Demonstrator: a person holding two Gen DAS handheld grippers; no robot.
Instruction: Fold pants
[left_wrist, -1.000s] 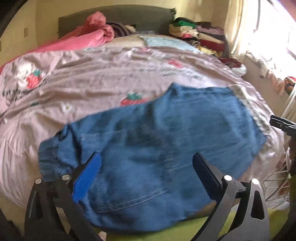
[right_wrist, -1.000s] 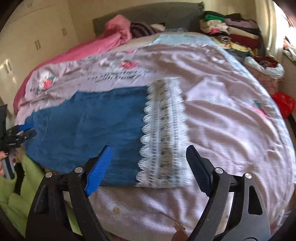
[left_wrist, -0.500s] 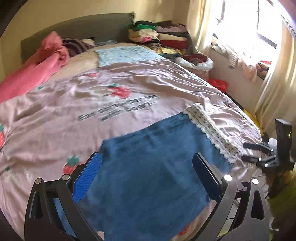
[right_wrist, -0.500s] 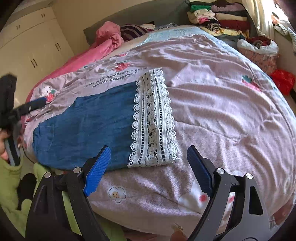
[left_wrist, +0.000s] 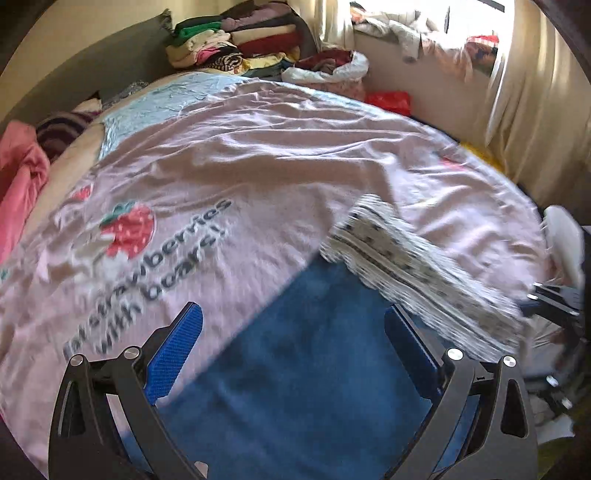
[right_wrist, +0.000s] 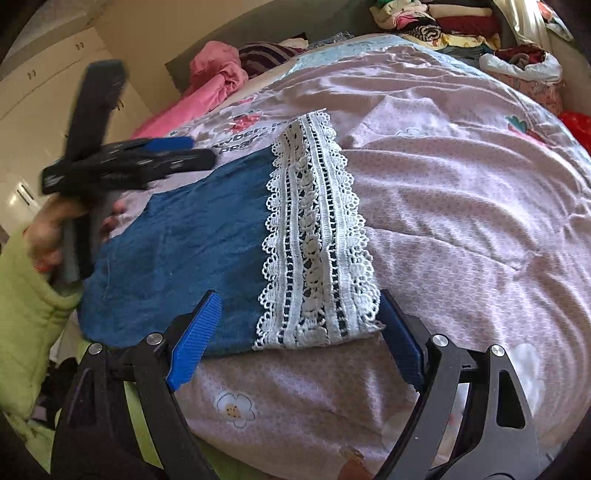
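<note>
The blue denim pants (left_wrist: 314, 369) lie flat on the pink bedspread (left_wrist: 258, 155), with a white lace hem (left_wrist: 417, 273) at their right end. My left gripper (left_wrist: 291, 339) is open and hovers over the blue cloth. My right gripper (right_wrist: 295, 325) is open, its jaws standing either side of the lace hem (right_wrist: 317, 229) at the near edge of the pants (right_wrist: 192, 251). The left gripper also shows in the right wrist view (right_wrist: 177, 155), held over the far edge of the pants. The right gripper shows at the right edge of the left wrist view (left_wrist: 535, 302).
A stack of folded clothes (left_wrist: 236, 40) sits at the bed's far corner. A pink blanket (right_wrist: 210, 88) lies by the headboard. A bag of clothes (left_wrist: 328, 70) and a red bag (left_wrist: 388, 99) lie beside the bed. A curtain (left_wrist: 532, 110) hangs on the right.
My left gripper has swung right along the pants, from the waist end toward the lace hem. My right gripper has moved in close to the lace hem. Both stay open.
</note>
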